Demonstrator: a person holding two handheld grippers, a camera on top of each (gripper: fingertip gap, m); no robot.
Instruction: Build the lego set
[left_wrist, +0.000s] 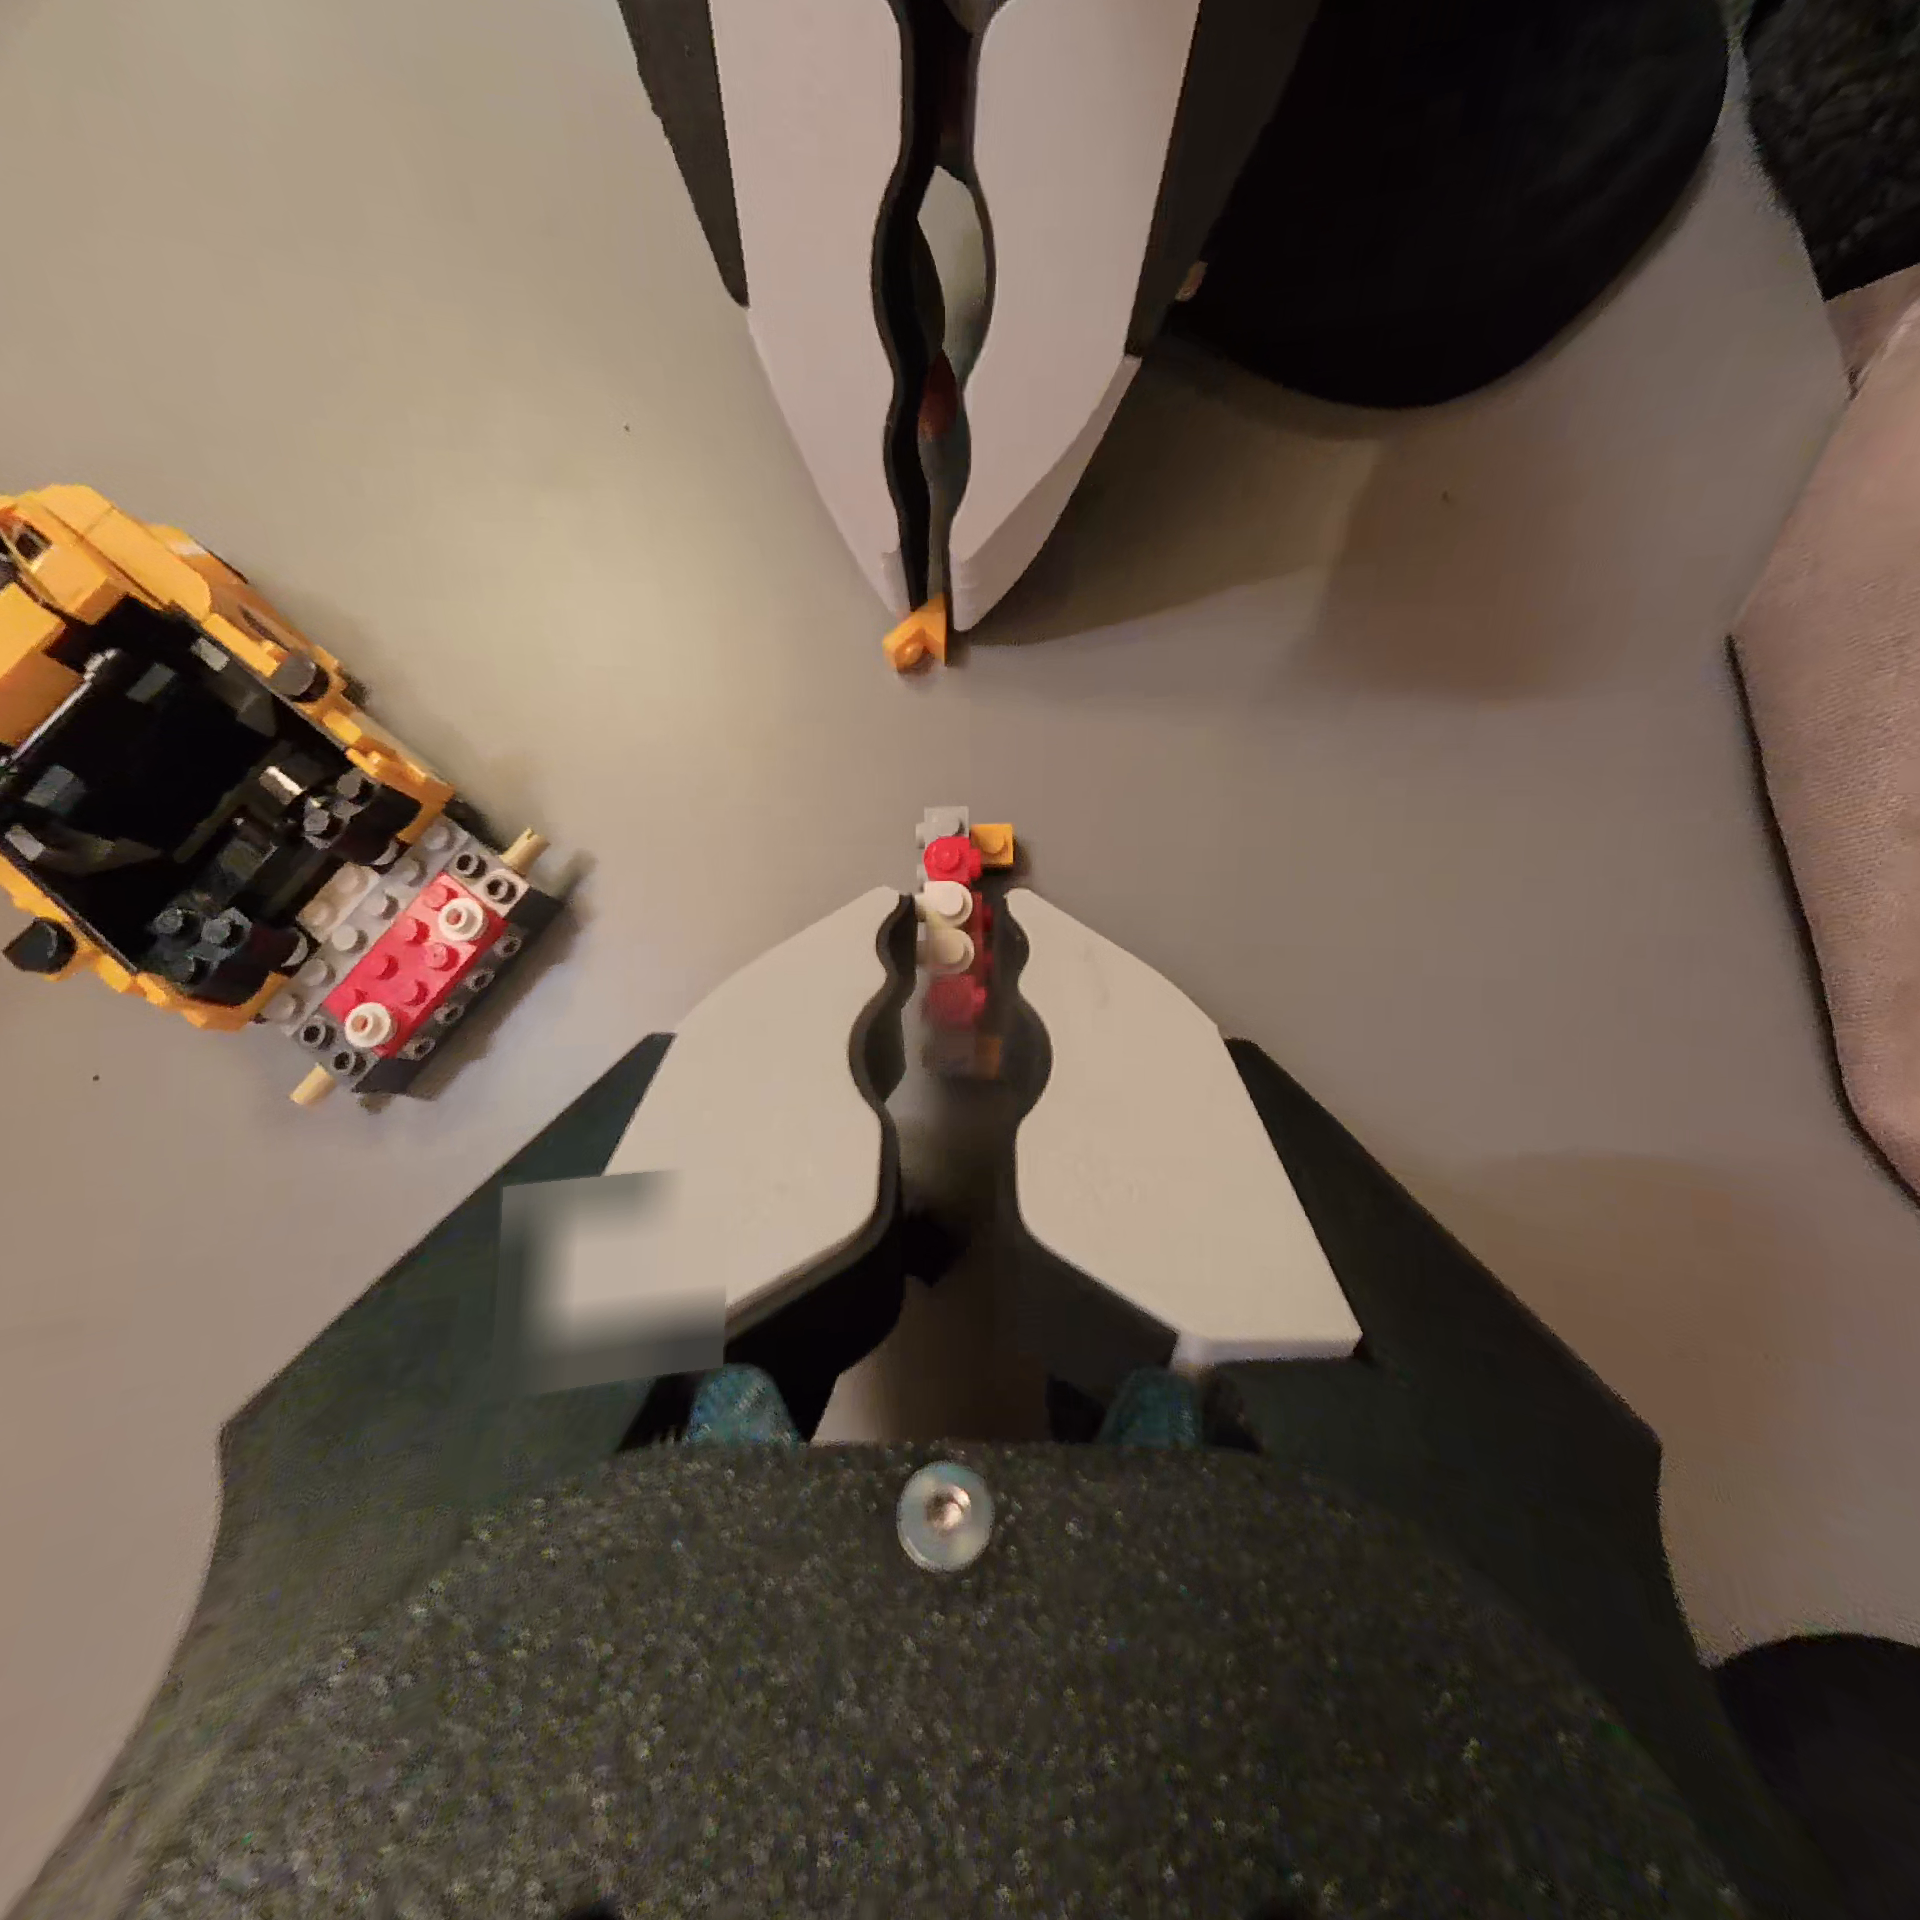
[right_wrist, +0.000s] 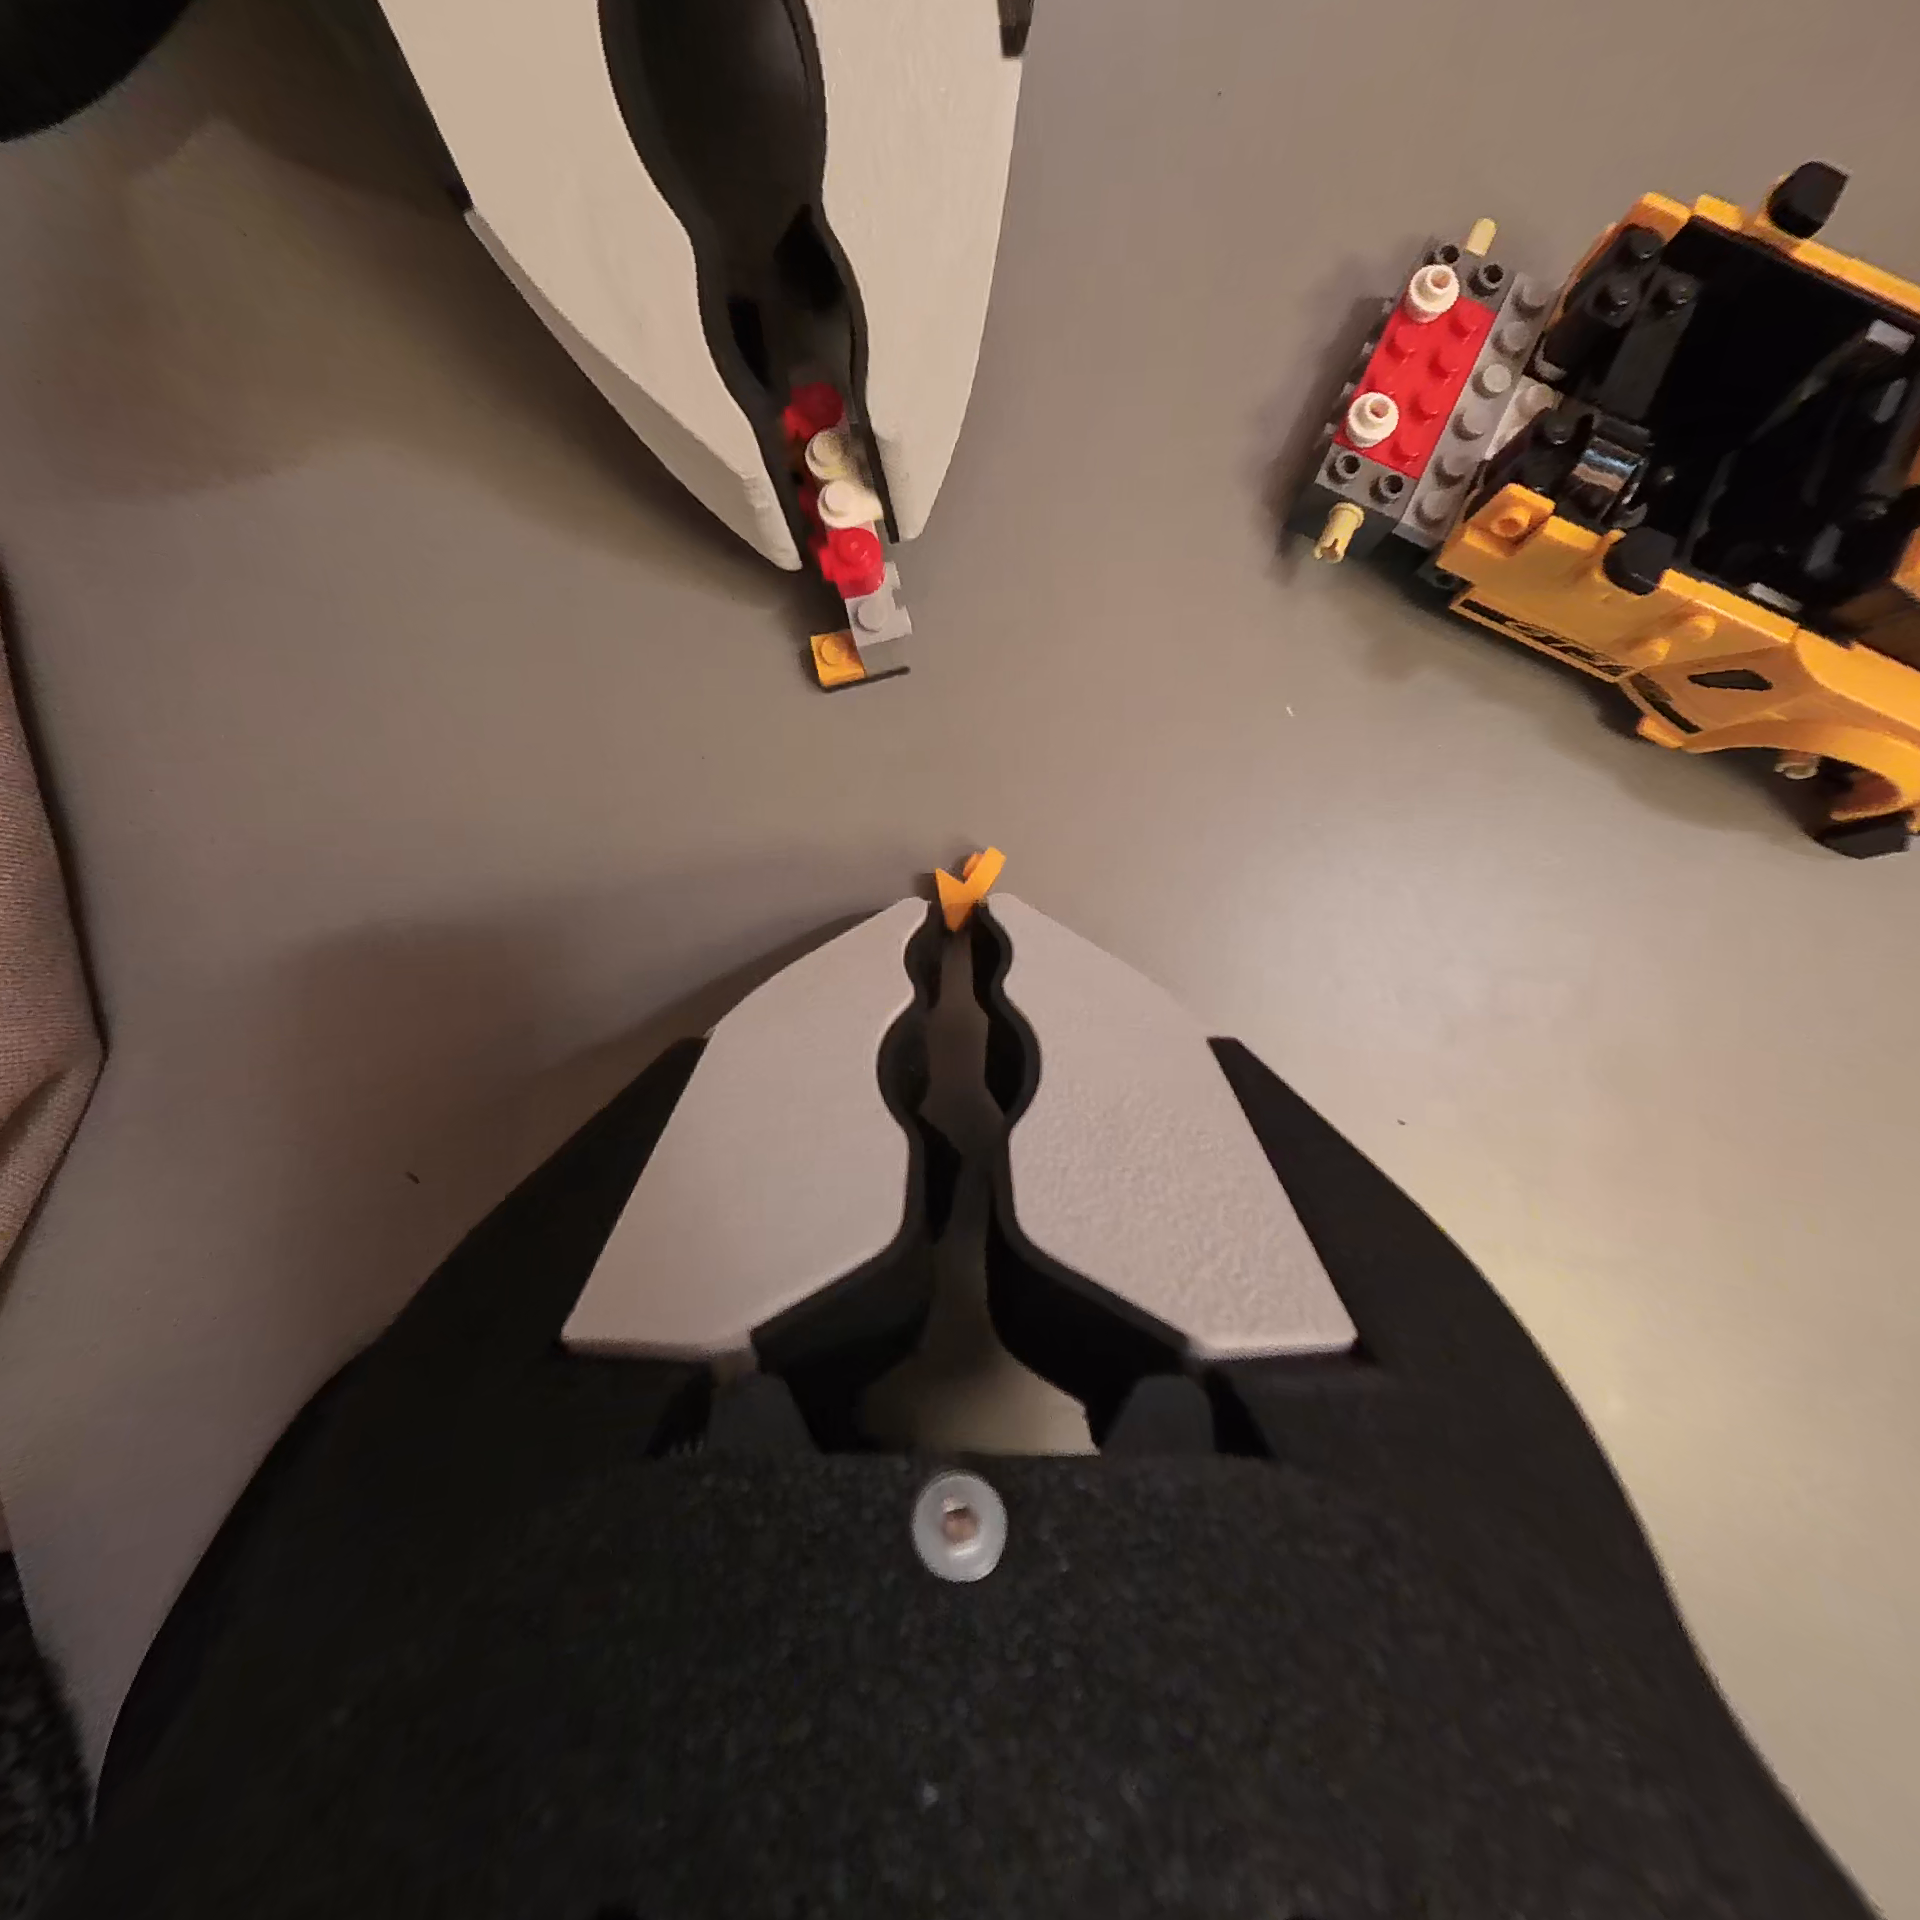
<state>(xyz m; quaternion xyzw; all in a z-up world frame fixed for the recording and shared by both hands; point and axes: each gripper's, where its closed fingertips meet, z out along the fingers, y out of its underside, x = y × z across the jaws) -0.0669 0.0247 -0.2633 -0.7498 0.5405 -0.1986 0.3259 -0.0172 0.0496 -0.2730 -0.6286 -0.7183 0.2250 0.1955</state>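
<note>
On the grey table, beside the yellow truck, the left gripper pinched a small brick assembly; the right gripper, facing it, pinched an orange piece.

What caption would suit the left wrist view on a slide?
Left tool grips a small brick strip, facing the right tool pinching an orange piece; yellow car waits aside.

The yellow lego vehicle is cut off at the edge.
</note>
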